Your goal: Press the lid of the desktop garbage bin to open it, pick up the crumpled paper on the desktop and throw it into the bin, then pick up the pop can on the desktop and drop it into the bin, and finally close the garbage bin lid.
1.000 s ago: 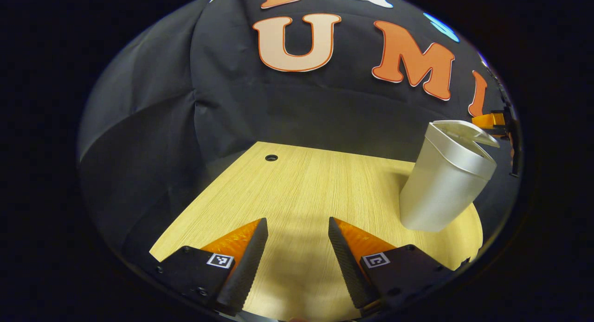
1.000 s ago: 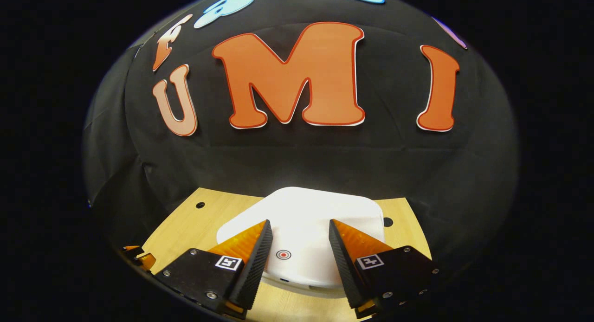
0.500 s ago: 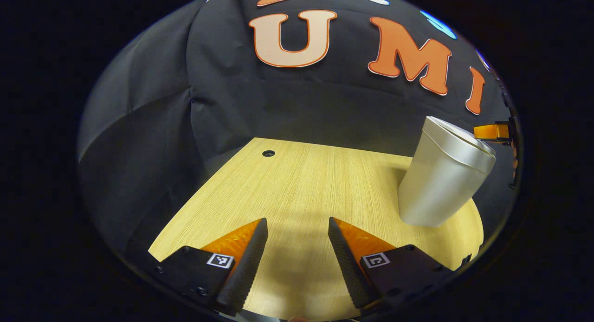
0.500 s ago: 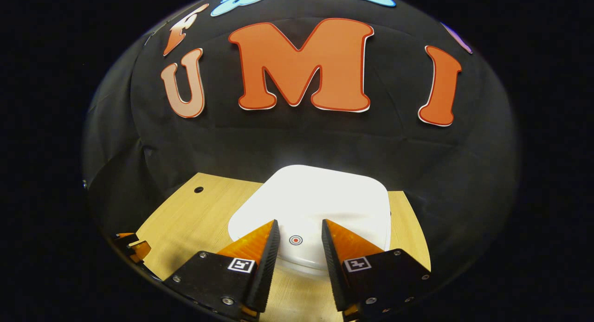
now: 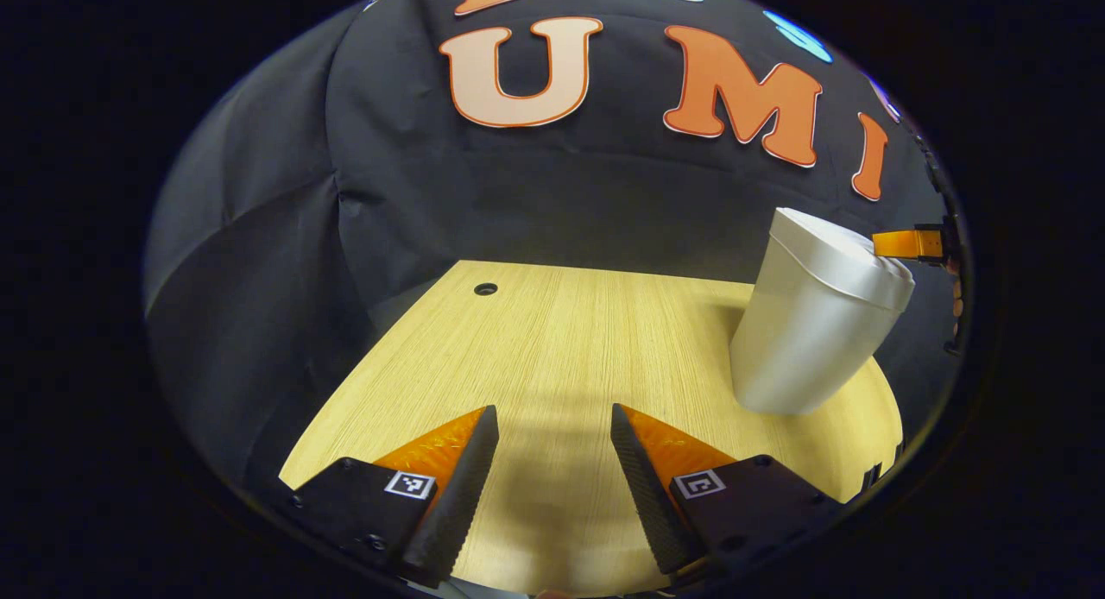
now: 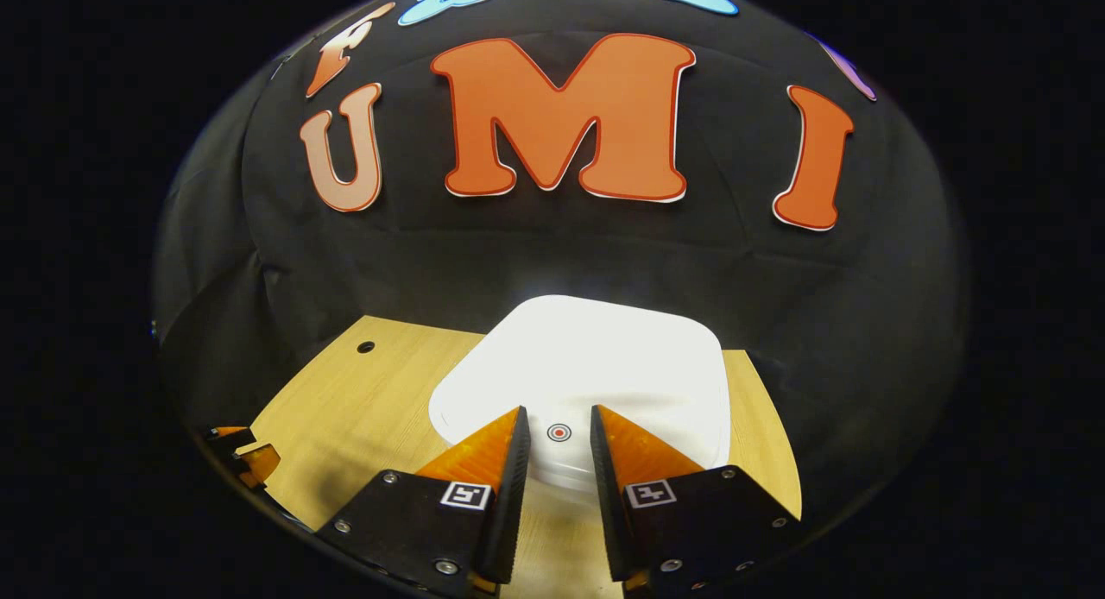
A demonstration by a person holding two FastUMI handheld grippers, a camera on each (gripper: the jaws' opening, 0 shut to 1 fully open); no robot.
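On the left side of the booth, the left gripper hung low over the bare wooden desktop, its fingers spread wide apart with nothing between them. A small round hole marked the far left corner of the desktop in the left gripper view. Farther right in that view stood the white garbage bin, upright near the desktop's right edge, its lid lying flat and closed on top. The tip of the right gripper reached in from the right just above that lid; whether it touched could not be told from there.

In the right gripper view, the tips of the left gripper showed at the far left edge, over the desktop, with the round hole beyond them. At centre sat the bin's lid, seen from above, closed. The right gripper hovered over the lid's near edge, its fingers drawn close together with only a narrow gap left, gripping nothing; a small red ring mark on the lid showed in that gap. Contact between fingertips and lid could not be made out.
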